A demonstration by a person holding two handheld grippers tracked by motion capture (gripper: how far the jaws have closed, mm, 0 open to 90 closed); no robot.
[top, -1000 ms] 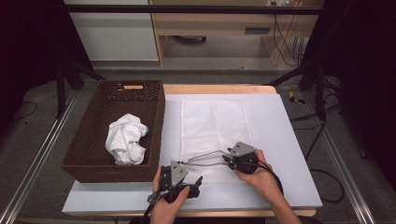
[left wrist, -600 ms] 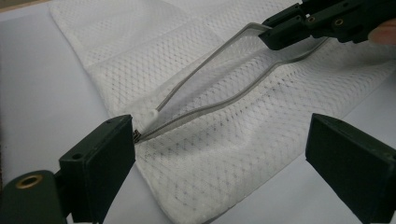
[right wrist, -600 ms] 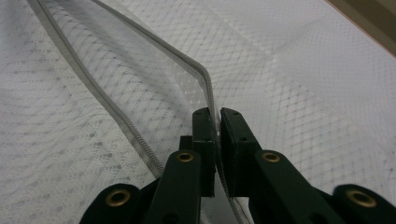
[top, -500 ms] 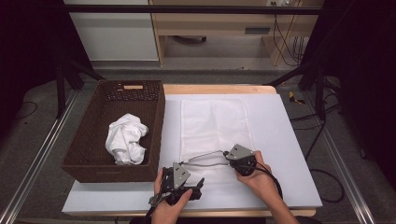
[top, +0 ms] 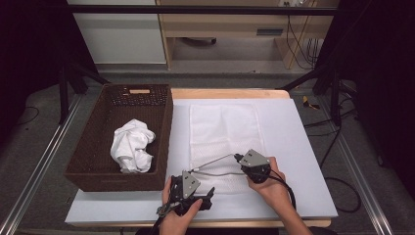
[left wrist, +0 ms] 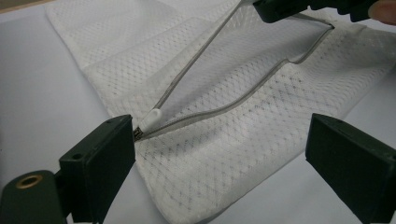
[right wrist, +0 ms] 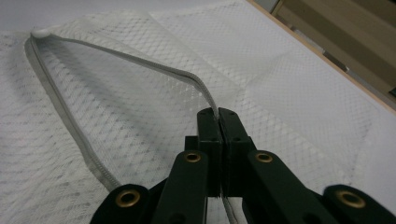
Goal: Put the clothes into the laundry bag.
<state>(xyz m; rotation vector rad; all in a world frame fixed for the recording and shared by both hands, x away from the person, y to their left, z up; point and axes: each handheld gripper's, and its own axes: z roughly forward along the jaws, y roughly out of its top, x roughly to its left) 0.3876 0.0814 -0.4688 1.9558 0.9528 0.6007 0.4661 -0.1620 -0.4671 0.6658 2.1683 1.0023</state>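
Right tool (right wrist: 218, 122): jaws are pressing together on the upper zipper edge (right wrist: 140, 65) of the white mesh laundry bag (top: 225, 137); they have just been closing, with that edge pinched between them. In the high view the right tool (top: 240, 159) is sitting at the near right part of the bag, lifting the edge so the opening is gaping toward the left.

Left tool (left wrist: 219, 154): jaws are standing wide apart, gripping nothing. The white zipper pull (left wrist: 150, 116) is lying just beside the inner face of the jaw seen at the left of the left gripper view; contact cannot be told. In the high view the left tool (top: 208, 193) is resting at the near edge of the surface (top: 303, 147), near the bag's near left corner.

The two zipper edges are running from the pull toward the right tool, one raised and one lying on the mesh. The bag itself is lying flat in the middle of the white surface, long side running near to far.

Left of the bag, a dark brown wicker basket (top: 93, 147) is sitting on the surface, holding a crumpled white cloth (top: 131, 146).
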